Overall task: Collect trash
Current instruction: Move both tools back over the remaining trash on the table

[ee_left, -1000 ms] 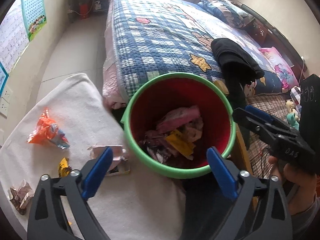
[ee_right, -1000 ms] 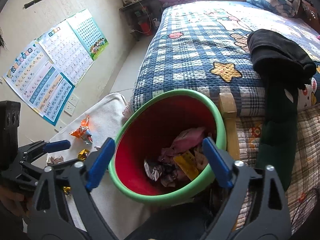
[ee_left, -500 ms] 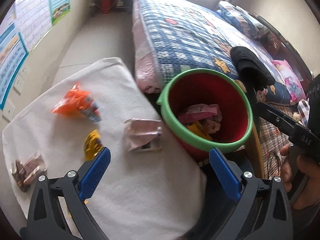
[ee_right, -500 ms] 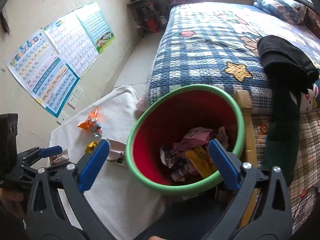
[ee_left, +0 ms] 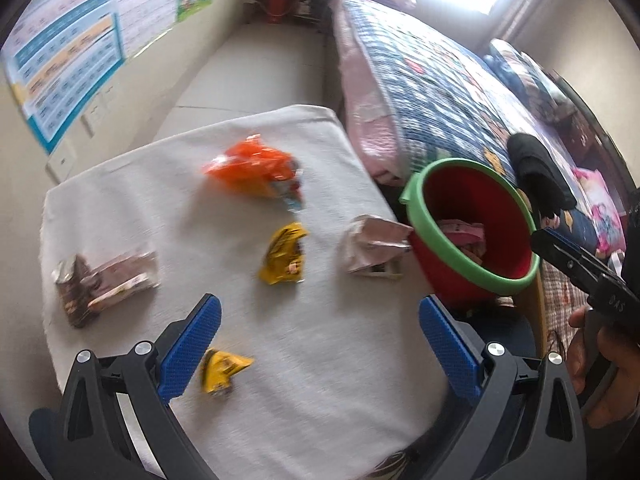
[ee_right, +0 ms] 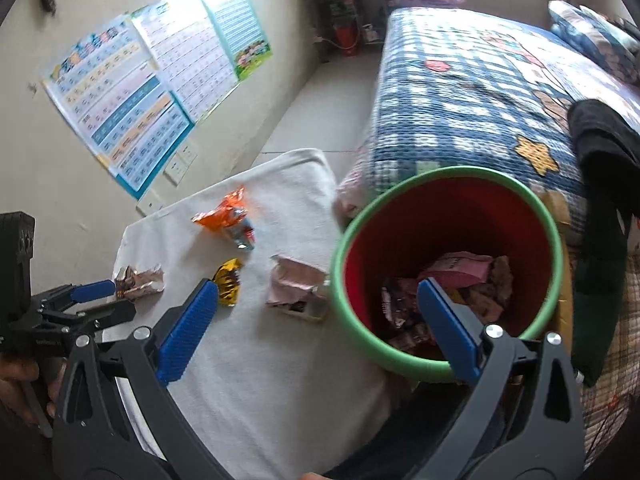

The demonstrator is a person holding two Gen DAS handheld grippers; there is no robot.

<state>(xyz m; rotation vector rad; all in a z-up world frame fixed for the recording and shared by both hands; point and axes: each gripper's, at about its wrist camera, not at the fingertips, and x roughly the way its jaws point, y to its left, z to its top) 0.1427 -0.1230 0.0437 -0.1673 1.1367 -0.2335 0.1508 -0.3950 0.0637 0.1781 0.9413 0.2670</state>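
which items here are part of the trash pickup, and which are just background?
Job:
- red bin with green rim
- orange wrapper
- yellow wrapper
- pink wrapper
- brown wrapper
- small yellow wrapper
- left gripper and right gripper, both open, empty

Background:
- wall charts
- bed quilt
- black garment

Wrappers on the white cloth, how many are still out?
5: orange wrapper farthest, large yellow wrapper centre, pink wrapper beside the bin, brown wrapper left, small yellow wrapper nearest.
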